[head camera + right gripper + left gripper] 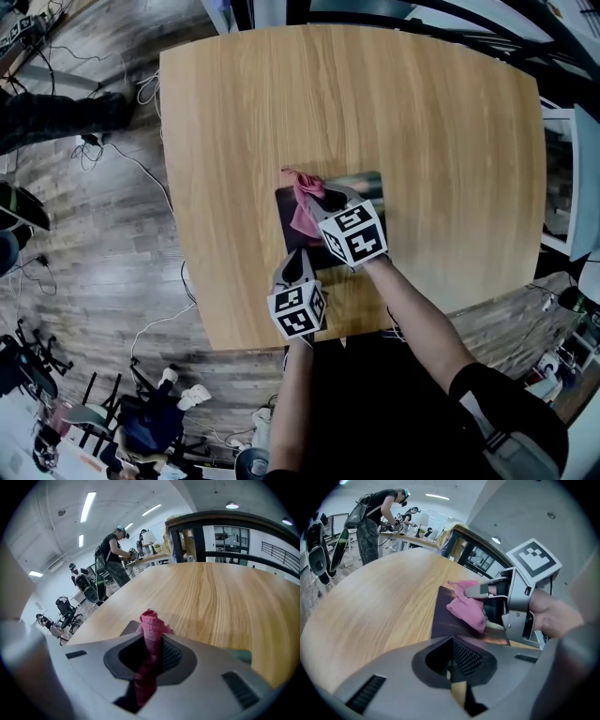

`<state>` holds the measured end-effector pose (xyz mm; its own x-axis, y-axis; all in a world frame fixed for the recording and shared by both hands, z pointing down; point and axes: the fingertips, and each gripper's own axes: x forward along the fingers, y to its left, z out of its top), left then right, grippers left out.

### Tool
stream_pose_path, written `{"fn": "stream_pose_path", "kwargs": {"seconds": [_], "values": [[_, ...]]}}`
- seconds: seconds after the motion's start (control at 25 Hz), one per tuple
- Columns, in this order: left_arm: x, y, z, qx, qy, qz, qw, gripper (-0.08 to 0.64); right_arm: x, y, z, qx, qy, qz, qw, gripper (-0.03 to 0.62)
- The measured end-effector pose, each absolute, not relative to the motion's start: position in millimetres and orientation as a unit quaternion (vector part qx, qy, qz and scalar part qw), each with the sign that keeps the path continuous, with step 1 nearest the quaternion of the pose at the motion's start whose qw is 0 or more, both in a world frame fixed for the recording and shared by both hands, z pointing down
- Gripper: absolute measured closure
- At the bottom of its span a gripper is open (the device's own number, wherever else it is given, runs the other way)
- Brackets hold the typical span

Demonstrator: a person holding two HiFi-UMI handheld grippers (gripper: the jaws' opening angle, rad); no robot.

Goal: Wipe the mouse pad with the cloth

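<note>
Head view, nearest me: my left tongs [296, 270] are clenched on nothing, at the near edge of the dark mouse pad [286, 234]. Just beyond, my right tongs [321, 202] are grasping the pink cloth [305, 208], which is bunched over the pad's far left part. The pad lies near the middle of the wooden worktop [375, 94]. Farther off, a person [112, 555] stands across the room.
</note>
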<state>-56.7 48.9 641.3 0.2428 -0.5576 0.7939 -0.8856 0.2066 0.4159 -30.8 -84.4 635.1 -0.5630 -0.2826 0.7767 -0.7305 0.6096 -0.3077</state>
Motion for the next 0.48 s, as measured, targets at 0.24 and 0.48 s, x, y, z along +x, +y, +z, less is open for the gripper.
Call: {"fn": "stream_pose_path", "kwargs": {"seconds": [0.24,0.48], "values": [[-57.4,47.7,641.1,0.607,-0.593,0.167,0.501,0.537,-12.6,-88.5,635.1,0.315,-0.822,0.319,0.351,0.526],[-58.5,50.0,640.9,0.604,-0.598,0.166,0.500,0.537,10.6,-89.7,636.0,0.325,-0.816,0.326,0.351,0.526]]}}
